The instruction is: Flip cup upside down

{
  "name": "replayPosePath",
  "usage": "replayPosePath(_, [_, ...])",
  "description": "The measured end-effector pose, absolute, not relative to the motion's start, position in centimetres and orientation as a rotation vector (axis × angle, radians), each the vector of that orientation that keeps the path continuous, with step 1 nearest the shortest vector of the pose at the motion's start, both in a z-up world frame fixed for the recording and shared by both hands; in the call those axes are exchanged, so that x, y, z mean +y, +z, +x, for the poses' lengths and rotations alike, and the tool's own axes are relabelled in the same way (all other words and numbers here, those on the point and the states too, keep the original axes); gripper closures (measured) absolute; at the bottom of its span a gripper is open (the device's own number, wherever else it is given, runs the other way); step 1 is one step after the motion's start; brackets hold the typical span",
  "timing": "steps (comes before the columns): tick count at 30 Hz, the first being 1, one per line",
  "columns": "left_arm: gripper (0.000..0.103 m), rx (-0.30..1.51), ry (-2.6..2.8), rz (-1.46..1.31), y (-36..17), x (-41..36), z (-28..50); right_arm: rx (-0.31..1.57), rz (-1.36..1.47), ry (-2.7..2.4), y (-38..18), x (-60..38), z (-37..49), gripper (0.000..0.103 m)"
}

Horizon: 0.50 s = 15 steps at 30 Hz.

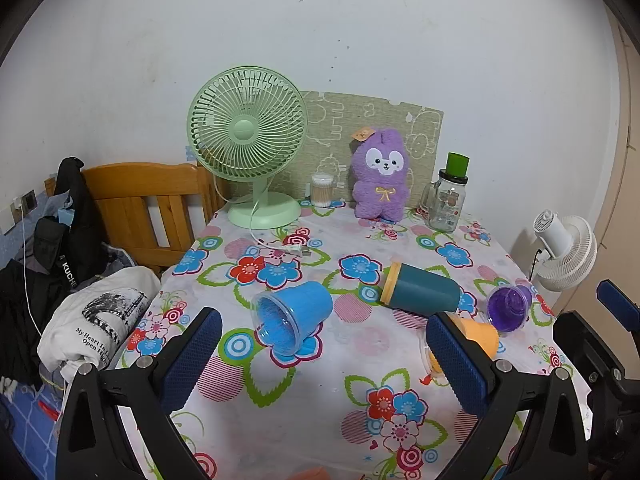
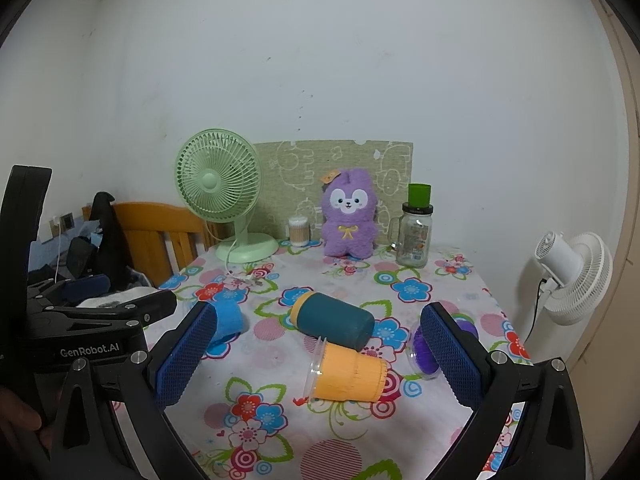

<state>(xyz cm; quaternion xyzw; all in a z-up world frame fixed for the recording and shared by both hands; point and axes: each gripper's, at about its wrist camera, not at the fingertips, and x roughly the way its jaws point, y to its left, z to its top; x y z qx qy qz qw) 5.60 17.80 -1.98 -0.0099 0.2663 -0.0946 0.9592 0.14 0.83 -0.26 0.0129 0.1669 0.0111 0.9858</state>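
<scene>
Several cups lie on their sides on the floral tablecloth point(image 1: 320, 400). A blue cup point(image 1: 294, 314) lies with its mouth toward me; it also shows in the right wrist view point(image 2: 228, 322). A dark teal cup with a yellow rim point(image 1: 420, 290) point(image 2: 334, 320) lies behind an orange cup point(image 1: 480, 338) point(image 2: 346, 374). A purple cup point(image 1: 510, 306) point(image 2: 424, 354) lies at the right. My left gripper point(image 1: 324, 364) is open above the table in front of the blue cup. My right gripper point(image 2: 320, 360) is open, with the orange cup between its fingers' line of sight.
At the table's back stand a green fan point(image 1: 248, 140), a cotton swab box point(image 1: 322, 190), a purple plush point(image 1: 382, 174) and a glass jar with a green cup on top point(image 1: 448, 200). A wooden bed frame point(image 1: 148, 204) and clothes are left; a white fan point(image 1: 566, 250) is right.
</scene>
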Motion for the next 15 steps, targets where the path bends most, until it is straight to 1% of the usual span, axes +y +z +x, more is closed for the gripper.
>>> replayPosePath(9, [0.000,0.554,-0.192,0.006,-2.3,17.8,6.2,0.337,0.027,0.026,-0.4,1.1,0.2,0.000])
replayPosePath(15, [0.000,0.603,-0.191,0.078,-3.7,17.8,7.3,0.352,0.036,0.034,-1.0,1.1,0.8,0.000])
